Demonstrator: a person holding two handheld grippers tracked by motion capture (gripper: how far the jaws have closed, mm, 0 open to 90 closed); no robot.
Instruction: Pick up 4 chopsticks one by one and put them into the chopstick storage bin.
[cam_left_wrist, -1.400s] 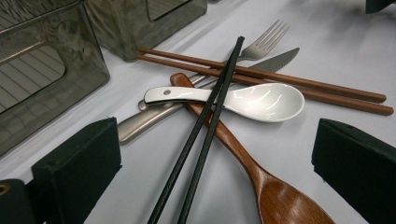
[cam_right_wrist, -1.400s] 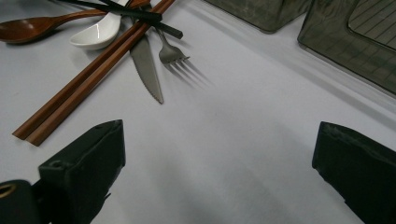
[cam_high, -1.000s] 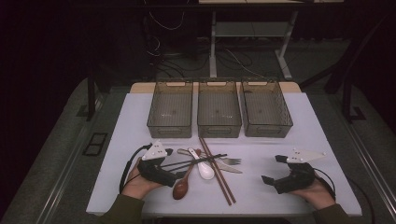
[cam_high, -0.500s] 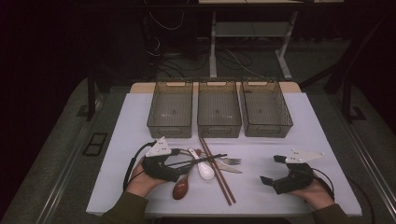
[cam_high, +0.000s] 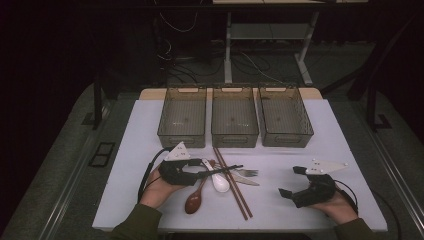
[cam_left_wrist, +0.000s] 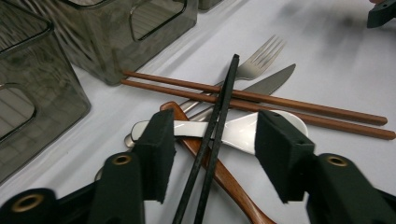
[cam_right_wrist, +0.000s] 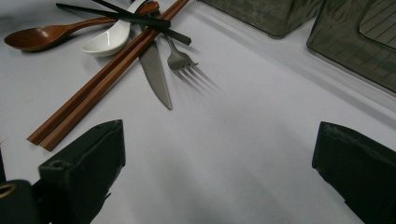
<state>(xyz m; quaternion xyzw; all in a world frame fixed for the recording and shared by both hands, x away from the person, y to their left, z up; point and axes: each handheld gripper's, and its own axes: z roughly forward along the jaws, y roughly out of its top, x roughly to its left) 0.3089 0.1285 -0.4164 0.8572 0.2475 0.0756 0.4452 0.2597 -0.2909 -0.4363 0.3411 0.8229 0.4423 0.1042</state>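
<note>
Left gripper (cam_left_wrist: 212, 154): fingers half-spread, just been closing around black chopsticks (cam_left_wrist: 219, 116), not yet pinching.
Chopsticks: atop cutlery pile on tabletop (cam_high: 320, 155).
Right gripper (cam_high: 295, 182): fingers spread, idle.
Bins (cam_high: 235, 117): empty; sorting unstarted.

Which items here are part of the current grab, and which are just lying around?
In play:
- left gripper, jaws just been closing, not yet pressing
- black chopsticks between them

Lying about:
- brown chopsticks
- white spoon
- wooden spoon
- fork
- knife
- three bins
- right gripper, open over bare table
</note>
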